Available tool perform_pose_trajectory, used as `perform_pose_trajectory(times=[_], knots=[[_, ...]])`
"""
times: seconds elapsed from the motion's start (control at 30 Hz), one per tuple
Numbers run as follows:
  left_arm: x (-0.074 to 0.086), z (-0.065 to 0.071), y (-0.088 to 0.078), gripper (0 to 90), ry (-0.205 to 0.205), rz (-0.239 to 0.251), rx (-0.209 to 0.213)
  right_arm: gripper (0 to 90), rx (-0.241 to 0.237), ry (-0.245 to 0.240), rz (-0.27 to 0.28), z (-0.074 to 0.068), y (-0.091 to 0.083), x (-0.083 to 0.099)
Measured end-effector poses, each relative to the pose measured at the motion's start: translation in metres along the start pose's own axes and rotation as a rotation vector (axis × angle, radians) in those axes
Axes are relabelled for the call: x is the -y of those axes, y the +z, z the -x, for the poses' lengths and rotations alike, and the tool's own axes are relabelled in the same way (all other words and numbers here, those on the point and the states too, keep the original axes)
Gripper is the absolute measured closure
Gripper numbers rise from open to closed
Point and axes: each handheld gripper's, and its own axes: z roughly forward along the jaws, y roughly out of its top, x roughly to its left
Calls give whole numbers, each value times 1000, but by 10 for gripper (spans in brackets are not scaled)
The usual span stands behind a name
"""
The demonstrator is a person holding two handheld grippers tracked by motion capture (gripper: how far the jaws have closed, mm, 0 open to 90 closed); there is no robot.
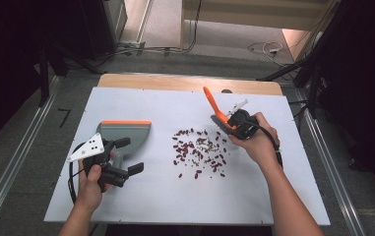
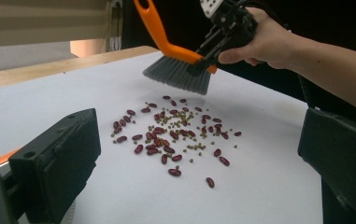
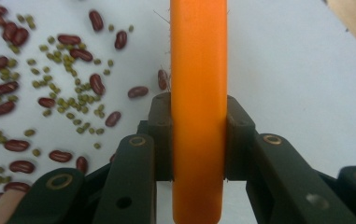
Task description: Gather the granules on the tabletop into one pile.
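Beans (image 1: 199,151) between dustpan (image 1: 124,132) by gaping left tool (image 1: 126,156) and right tool (image 1: 230,123)-clamped brush (image 1: 215,110).

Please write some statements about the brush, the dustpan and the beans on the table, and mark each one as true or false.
1. The right hand-held gripper is shut on the orange brush. True.
2. The brush bristles are pressing down in the middle of the beans. False: in the left gripper view the bristles are lifted above the white board, at the far edge of the pile.
3. The beans are a mix of dark red ones and small green ones. True.
4. The beans are already inside the dustpan. False: they lie spread on the white board, to the right of the dustpan.
5. The left hand-held gripper is open. True.
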Motion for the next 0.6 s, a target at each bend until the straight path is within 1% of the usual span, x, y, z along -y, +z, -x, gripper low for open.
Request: perform_pose_trajectory(times=[0.1, 0.17, 0.23, 0.33, 0.37, 0.4, 0.47, 0.6], knots=[[0, 0, 0, 3, -4, -1, 3, 683, 48, -34, -58, -4, 10, -4], [0, 0, -1, 2, -3, 0, 3, 683, 70, -45, -79, -7, 15, -7], [0, 0, -1, 3, -4, 1, 4, 683, 56, -62, -88, -11, 18, -10], [0, 0, 0, 2, -6, 0, 3, 683, 62, -106, -118, -22, 19, -15], [0, 0, 0, 3, -7, 0, 5, 683, 65, -111, -131, -26, 19, -16], [0, 0, 0, 3, -8, 0, 5, 683, 65, -127, -133, -28, 19, -17], [0, 0, 0, 3, -7, -2, 4, 683, 64, -135, -141, -32, 18, -18], [0, 0, 0, 2, -8, 0, 5, 683, 53, -153, -140, -40, 16, -17]])
